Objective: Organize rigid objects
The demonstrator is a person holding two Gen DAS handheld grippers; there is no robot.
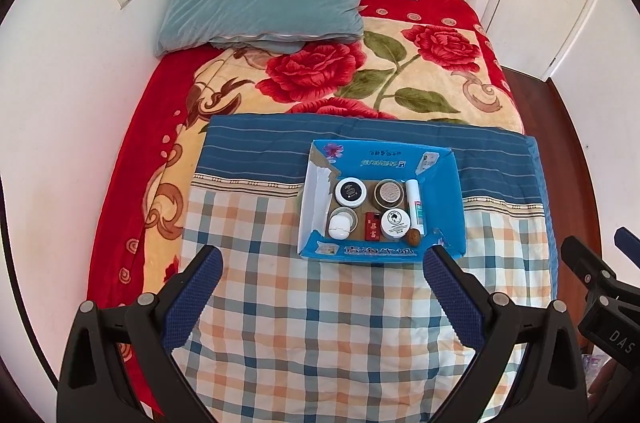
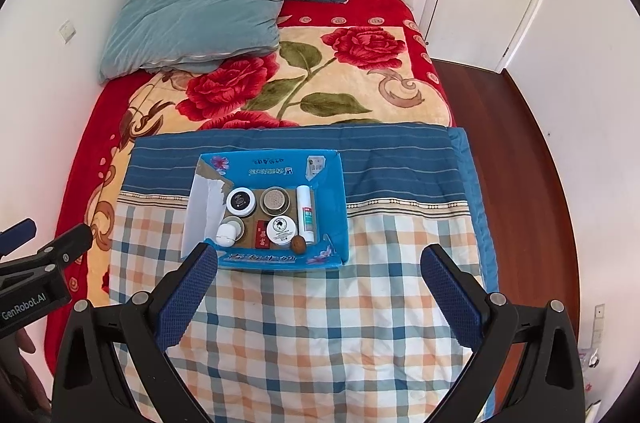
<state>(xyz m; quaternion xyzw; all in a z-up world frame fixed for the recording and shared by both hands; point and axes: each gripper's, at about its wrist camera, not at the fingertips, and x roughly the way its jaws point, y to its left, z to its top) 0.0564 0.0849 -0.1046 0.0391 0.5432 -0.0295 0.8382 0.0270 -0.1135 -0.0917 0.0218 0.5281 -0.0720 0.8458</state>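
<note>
Both the left gripper (image 1: 322, 259) and the right gripper (image 2: 319, 259) hang wide open and empty above the checked quilt (image 1: 320, 323), well short of the blue box (image 1: 456, 207). Inside, likely packed for tidiness, sit a black-lidded jar (image 1: 351, 191), a white tube (image 1: 414, 205), a red packet (image 1: 373, 225) and a walnut (image 1: 414, 237).

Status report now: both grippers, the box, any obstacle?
Left gripper open, empty. Right gripper open, empty. Blue box on checked quilt, jars and tube inside, untouched. Nothing in the way.
</note>
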